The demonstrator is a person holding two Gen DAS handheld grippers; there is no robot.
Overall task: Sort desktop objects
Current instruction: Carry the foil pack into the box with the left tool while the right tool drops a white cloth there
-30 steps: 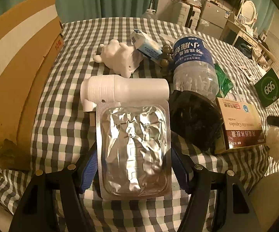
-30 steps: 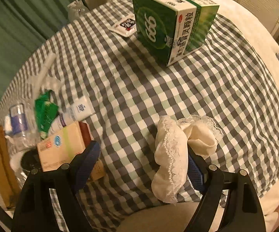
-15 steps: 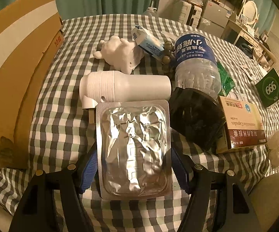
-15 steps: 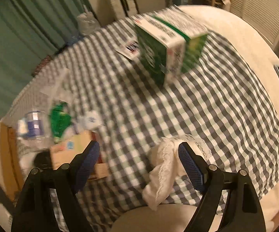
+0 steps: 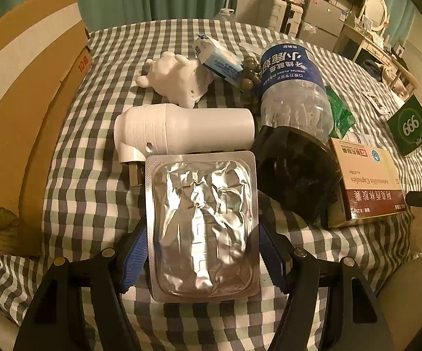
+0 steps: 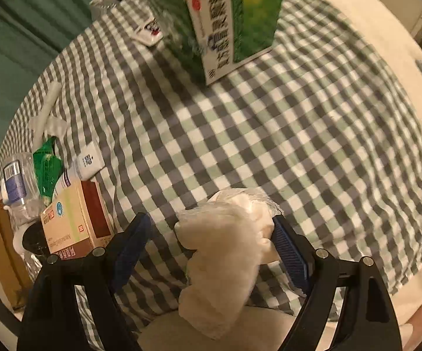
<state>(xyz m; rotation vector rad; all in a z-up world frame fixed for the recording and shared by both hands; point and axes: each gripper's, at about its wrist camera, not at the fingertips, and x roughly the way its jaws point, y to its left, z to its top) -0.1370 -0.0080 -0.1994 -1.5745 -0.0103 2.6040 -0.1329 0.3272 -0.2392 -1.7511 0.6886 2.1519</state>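
Meanwhile left gripper (image 5: 202, 251) clamped the foil blister pack (image 5: 202, 222), awaiting placement. Right gripper (image 6: 211, 248), jaws wide, straddled lace cloth (image 6: 225, 248); cardboard box (image 5: 20, 102) at ten o'clock.

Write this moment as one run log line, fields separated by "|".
left gripper: shut on foil pack | right gripper: open, lace cloth between jaws

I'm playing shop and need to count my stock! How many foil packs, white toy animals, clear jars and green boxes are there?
Foil packs: 1
White toy animals: 1
Clear jars: 1
Green boxes: 1
Total: 4
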